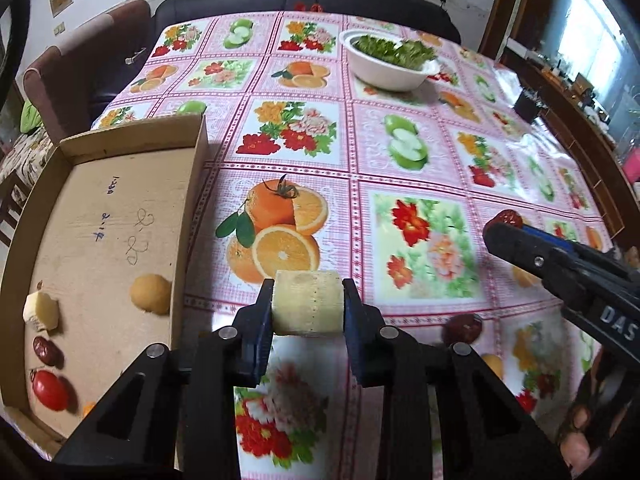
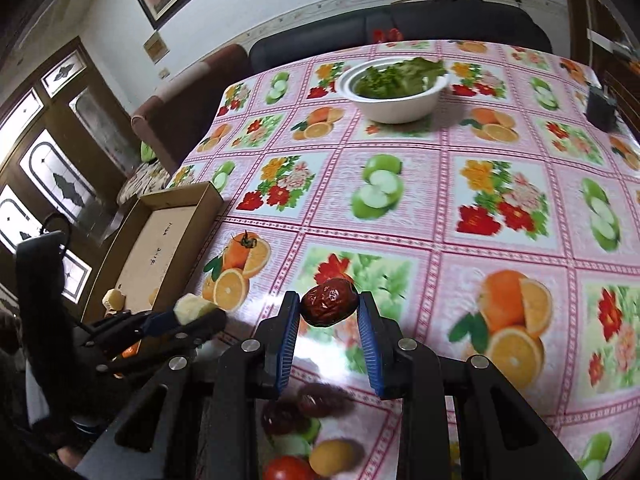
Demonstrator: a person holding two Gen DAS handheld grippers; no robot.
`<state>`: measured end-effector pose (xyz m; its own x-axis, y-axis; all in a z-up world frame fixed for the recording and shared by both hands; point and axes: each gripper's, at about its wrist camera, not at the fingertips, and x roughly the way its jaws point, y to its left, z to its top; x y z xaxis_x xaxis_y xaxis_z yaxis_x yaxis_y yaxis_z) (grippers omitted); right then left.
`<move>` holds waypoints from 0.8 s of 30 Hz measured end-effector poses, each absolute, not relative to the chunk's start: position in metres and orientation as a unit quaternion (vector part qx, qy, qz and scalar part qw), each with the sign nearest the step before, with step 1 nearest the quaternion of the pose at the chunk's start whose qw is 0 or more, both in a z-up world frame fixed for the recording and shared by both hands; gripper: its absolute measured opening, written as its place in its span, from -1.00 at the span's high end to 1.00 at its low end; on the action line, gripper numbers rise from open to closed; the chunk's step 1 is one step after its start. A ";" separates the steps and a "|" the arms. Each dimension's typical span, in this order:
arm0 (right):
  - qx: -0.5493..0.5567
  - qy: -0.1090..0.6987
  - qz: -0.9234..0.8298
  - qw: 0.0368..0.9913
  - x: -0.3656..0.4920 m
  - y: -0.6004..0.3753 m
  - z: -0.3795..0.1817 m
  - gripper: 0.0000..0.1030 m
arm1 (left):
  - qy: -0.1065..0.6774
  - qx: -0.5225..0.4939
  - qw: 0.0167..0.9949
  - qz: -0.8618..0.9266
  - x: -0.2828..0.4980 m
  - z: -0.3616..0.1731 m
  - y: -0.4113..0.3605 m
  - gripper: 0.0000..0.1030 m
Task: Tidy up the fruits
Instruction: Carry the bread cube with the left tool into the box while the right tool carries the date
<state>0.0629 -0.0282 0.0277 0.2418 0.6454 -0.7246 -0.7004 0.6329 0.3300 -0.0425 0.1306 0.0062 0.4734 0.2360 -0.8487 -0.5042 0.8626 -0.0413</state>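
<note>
My left gripper (image 1: 308,300) is shut on a pale yellow fruit chunk (image 1: 308,306), held just above the tablecloth to the right of a cardboard tray (image 1: 100,208). Inside the tray lie a round yellow fruit (image 1: 151,294), another pale chunk (image 1: 40,312), a red date (image 1: 46,350) and a tomato (image 1: 50,390). My right gripper (image 2: 329,306) is shut on a wrinkled red date (image 2: 329,304) above the table. In the right wrist view the left gripper (image 2: 192,316) and its chunk (image 2: 194,307) sit at the left, beside the tray (image 2: 168,240).
Loose dates (image 2: 316,400), a tomato (image 2: 286,470) and a yellow fruit (image 2: 332,456) lie on the table under the right gripper. A white bowl of greens (image 2: 396,112) stands at the far side. A small black object (image 2: 600,110) sits at the far right edge.
</note>
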 end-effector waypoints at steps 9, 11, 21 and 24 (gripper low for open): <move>-0.027 0.436 0.426 0.792 0.044 -0.039 0.035 0.41 | 0.436 -0.160 0.862 0.203 -0.072 0.033 0.122 0.45; -0.028 0.434 0.429 0.791 0.039 -0.039 0.037 0.42 | 0.431 -0.162 0.865 0.202 -0.079 0.037 0.121 0.45; -0.032 0.422 0.440 0.792 0.019 -0.034 0.048 0.42 | 0.408 -0.176 0.872 0.205 -0.102 0.054 0.127 0.45; -0.034 0.420 0.442 0.792 0.014 -0.032 0.050 0.42 | 0.406 -0.177 0.872 0.208 -0.106 0.055 0.128 0.45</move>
<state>0.0141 -0.0318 0.0502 0.2558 0.6710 -0.6959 -0.7284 0.6071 0.3175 -0.1059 0.1282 0.0550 0.5846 0.2186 -0.7813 -0.5056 0.8513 -0.1401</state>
